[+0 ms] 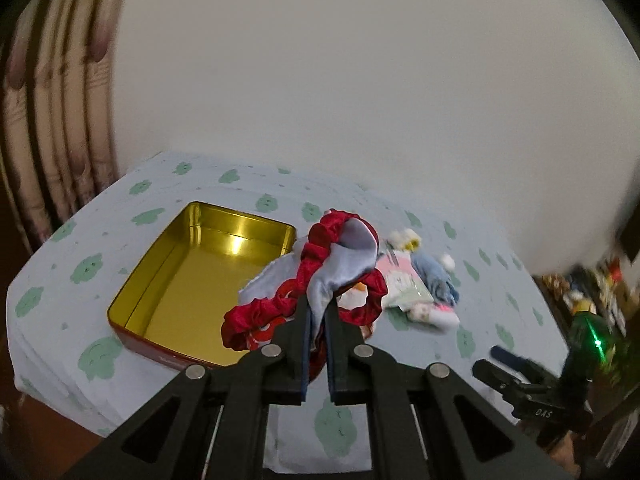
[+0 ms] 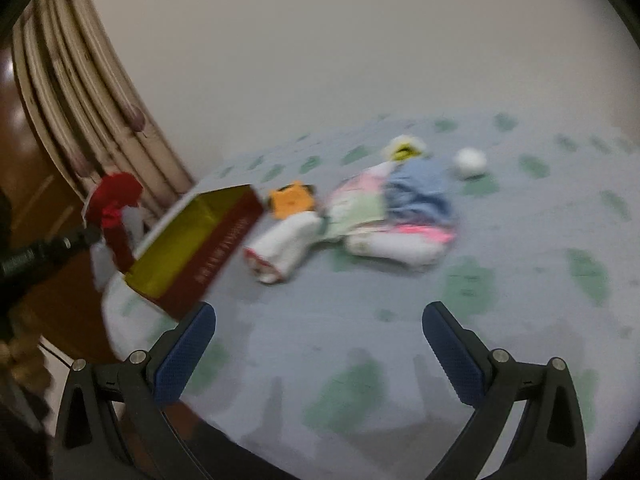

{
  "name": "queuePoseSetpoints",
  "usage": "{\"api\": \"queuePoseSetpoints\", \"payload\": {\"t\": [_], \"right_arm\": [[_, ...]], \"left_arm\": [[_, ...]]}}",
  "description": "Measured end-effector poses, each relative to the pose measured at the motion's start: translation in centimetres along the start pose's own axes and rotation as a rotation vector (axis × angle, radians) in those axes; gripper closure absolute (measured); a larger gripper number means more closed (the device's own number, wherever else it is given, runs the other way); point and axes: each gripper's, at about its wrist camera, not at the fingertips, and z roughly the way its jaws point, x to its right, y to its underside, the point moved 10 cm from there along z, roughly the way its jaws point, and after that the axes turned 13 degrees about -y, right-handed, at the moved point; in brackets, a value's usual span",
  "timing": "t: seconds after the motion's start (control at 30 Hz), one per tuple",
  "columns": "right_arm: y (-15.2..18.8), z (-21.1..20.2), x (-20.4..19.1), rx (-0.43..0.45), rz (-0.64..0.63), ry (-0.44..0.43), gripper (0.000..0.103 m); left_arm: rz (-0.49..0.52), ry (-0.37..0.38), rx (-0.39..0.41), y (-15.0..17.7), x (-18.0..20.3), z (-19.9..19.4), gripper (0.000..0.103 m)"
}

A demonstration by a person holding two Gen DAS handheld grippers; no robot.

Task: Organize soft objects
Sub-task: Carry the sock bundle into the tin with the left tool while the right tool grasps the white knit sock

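My left gripper is shut on a pale blue cloth tangled with a red scrunchie, held up just right of the open tin box, which has a gold inside and red walls. In the right wrist view the same bundle hangs beyond the tin's left end. My right gripper is open and empty above the bedsheet, short of a pile of soft things: a white rolled sock, an orange piece, pink, green and blue cloths.
A white ball and a yellow and white soft toy lie behind the pile. The bed has a light blue sheet with green prints, a plain wall behind, and a curtain at the left. Clutter stands at the right.
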Motion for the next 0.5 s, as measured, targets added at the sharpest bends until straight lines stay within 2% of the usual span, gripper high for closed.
{"api": "queuePoseSetpoints", "payload": {"t": [0.1, 0.27, 0.37, 0.5], "right_arm": [[-1.0, 2.8, -1.0, -0.046, 0.056, -0.037, 0.000], [-2.2, 7.8, -2.0, -0.128, 0.123, -0.023, 0.000], [-2.9, 9.7, -2.1, -0.156, 0.149, 0.016, 0.001], [-3.2, 13.0, -1.4, -0.228, 0.225, 0.041, 0.010]], "left_arm": [[-0.042, -0.013, 0.012, -0.4, -1.5, 0.2, 0.097], [-0.080, -0.033, 0.018, -0.6, -3.3, 0.7, 0.096], [-0.086, -0.053, 0.021, -0.7, -4.4, 1.2, 0.096], [-0.099, -0.053, 0.011, -0.7, -5.5, 1.9, 0.095]]}}
